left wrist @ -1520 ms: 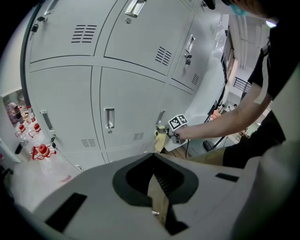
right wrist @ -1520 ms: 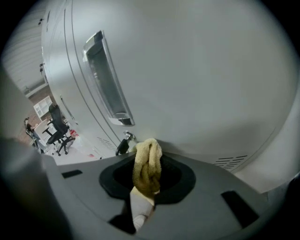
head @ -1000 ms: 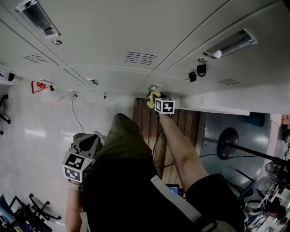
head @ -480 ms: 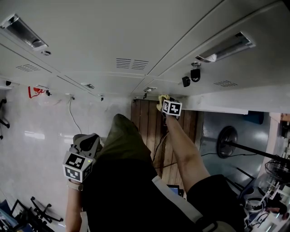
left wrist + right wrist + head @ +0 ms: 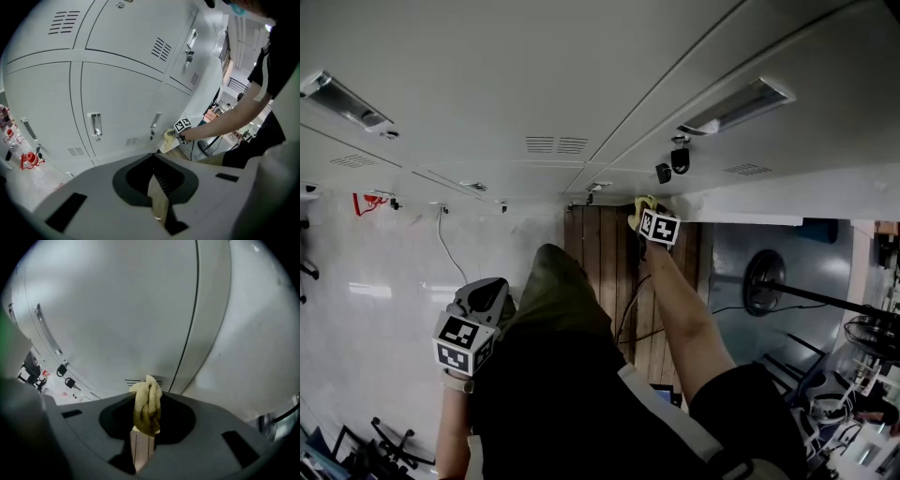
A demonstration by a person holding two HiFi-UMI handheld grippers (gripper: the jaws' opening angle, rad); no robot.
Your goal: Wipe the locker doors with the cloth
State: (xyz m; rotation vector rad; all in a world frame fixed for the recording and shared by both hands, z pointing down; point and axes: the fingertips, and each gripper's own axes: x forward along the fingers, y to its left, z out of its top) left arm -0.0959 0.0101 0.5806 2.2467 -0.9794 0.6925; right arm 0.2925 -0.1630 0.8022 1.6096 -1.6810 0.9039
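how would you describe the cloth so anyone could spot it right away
Find the wall of grey lockers, then follow the outstretched arm to the lower row. The cloth is the bunched yellow wad pinched in the right tool, the only yellow thing against all that grey.

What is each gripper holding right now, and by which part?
The right gripper is shut on the yellow cloth, pinching one bunched end; the wad sticks out past the tips. The left gripper is shut and empty.
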